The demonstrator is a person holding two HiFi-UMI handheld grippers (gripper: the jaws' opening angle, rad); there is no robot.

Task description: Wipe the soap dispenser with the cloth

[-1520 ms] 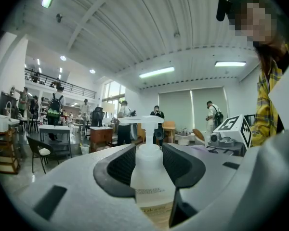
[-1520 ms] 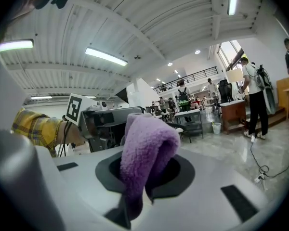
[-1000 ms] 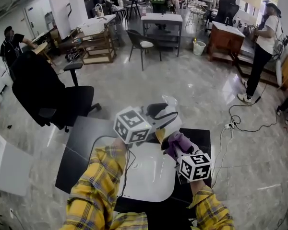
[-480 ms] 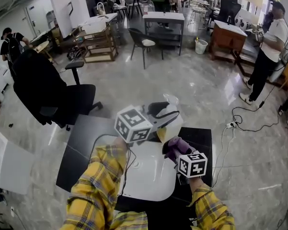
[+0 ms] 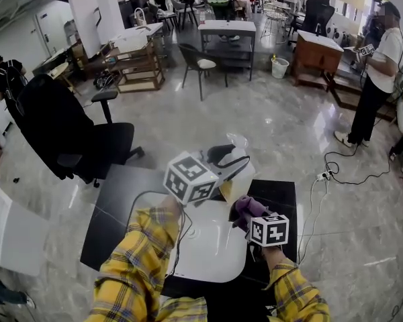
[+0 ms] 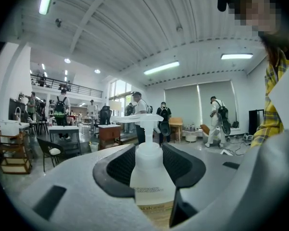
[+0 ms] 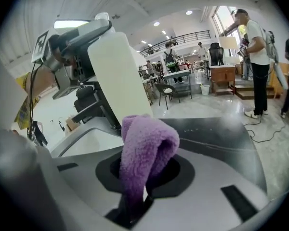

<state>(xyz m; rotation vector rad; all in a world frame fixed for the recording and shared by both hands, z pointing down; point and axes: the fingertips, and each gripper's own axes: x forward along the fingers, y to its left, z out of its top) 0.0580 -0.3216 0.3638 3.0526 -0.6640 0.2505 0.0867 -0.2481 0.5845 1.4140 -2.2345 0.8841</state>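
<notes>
My left gripper (image 5: 230, 168) is shut on the soap dispenser (image 5: 239, 174), a clear pump bottle with yellowish liquid low in it, held above the table. In the left gripper view the soap dispenser (image 6: 151, 177) stands upright between the dark pads of the left gripper (image 6: 151, 165), its white pump head on top. My right gripper (image 5: 250, 215) is shut on a purple cloth (image 5: 247, 206) just below and right of the bottle. In the right gripper view the purple cloth (image 7: 147, 146) folds over out of the right gripper (image 7: 143, 174), its top close under the soap dispenser (image 7: 116, 78); whether they touch I cannot tell.
A white basin (image 5: 208, 243) lies on the black table (image 5: 117, 203) under both grippers. A black office chair (image 5: 67, 136) stands left of the table. A power strip and cable (image 5: 322, 175) lie on the floor at the right. A person (image 5: 379, 72) stands far right.
My right gripper has sunk a little with the cloth, down along the bottle's side. The left gripper and the bottle have kept their place.
</notes>
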